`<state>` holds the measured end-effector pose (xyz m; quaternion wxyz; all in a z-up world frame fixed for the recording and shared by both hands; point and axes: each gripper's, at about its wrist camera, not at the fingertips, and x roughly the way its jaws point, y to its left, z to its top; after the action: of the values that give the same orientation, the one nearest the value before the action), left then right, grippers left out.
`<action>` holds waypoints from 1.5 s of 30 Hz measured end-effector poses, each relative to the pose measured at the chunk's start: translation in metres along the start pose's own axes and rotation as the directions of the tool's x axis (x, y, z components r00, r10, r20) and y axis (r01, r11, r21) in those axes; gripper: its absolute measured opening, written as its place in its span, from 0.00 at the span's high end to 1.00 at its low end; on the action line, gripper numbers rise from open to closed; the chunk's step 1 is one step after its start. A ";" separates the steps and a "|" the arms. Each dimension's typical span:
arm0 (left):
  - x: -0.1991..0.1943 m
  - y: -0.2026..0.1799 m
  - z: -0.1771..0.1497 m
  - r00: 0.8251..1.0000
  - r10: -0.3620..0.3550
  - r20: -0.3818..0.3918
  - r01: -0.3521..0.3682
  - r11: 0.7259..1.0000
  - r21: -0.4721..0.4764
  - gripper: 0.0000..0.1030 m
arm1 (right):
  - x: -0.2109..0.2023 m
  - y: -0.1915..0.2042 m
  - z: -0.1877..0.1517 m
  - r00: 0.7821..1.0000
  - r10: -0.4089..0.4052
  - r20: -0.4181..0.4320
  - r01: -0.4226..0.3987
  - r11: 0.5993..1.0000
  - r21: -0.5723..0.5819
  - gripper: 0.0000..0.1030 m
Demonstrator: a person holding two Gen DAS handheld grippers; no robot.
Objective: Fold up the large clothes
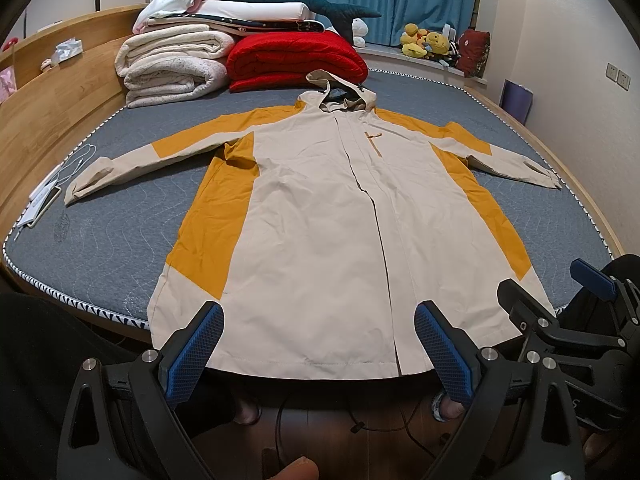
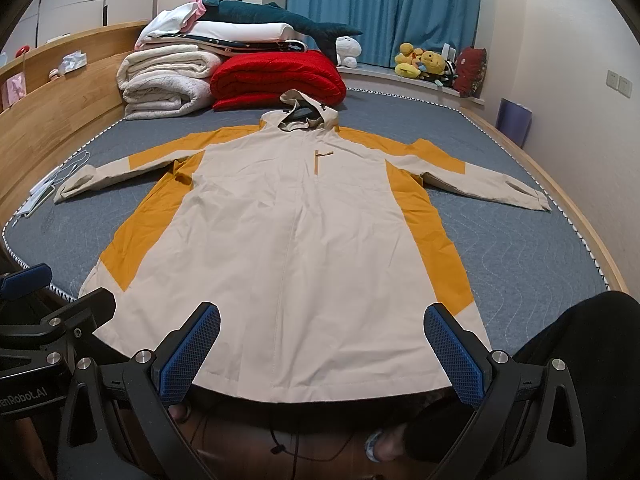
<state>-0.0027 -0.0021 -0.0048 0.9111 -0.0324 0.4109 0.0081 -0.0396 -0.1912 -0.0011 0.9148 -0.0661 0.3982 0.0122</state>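
Observation:
A long beige hooded jacket (image 1: 320, 224) (image 2: 296, 240) with mustard-yellow side panels lies flat and face up on the grey mattress (image 1: 100, 240) (image 2: 520, 248). Its sleeves are spread out to both sides, its hood points to the far end, and its hem hangs over the near edge. My left gripper (image 1: 320, 344) is open and hovers just above the hem, nothing between its blue pads. My right gripper (image 2: 322, 344) is open as well, held over the hem beside the left one. Neither touches the cloth.
Folded blankets, white (image 1: 172, 64) and red (image 1: 296, 60), are stacked at the far end with a plush shark on top. A phone and cable (image 1: 48, 196) lie at the left mattress edge. Wooden bed frame (image 1: 44, 120) runs along the left. A person's feet and cables are below on the floor.

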 end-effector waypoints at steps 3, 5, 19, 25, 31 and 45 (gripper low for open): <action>0.000 0.000 0.000 1.000 -0.001 0.000 0.001 1.000 0.000 0.07 | 0.000 0.000 0.000 1.000 -0.001 0.000 0.001 1.000 0.000 0.02; 0.000 0.000 0.000 1.000 0.000 0.001 0.000 1.000 0.000 0.07 | 0.000 0.000 0.000 1.000 -0.001 0.001 0.001 1.000 0.000 0.02; 0.000 0.000 0.000 1.000 -0.001 -0.001 0.001 1.000 0.001 0.07 | 0.000 0.000 0.000 1.000 -0.003 0.003 0.003 1.000 -0.001 0.02; -0.005 0.001 0.003 1.000 0.018 0.019 -0.018 1.000 0.020 0.07 | -0.006 -0.008 0.007 1.000 -0.013 0.025 0.012 0.999 0.033 0.02; -0.019 0.006 0.022 0.998 0.049 0.039 -0.049 0.999 -0.007 0.07 | -0.020 -0.026 0.027 0.996 -0.017 0.087 0.009 0.996 0.088 0.02; 0.005 0.037 0.135 0.977 0.036 0.212 -0.023 0.998 -0.062 0.16 | -0.010 -0.049 0.127 0.977 -0.002 0.215 -0.006 0.999 0.037 0.02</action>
<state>0.1006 0.0439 0.0786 0.9483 -0.0523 0.3107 0.0372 0.0497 -0.2227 0.0970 0.9537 -0.0468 0.2969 0.0129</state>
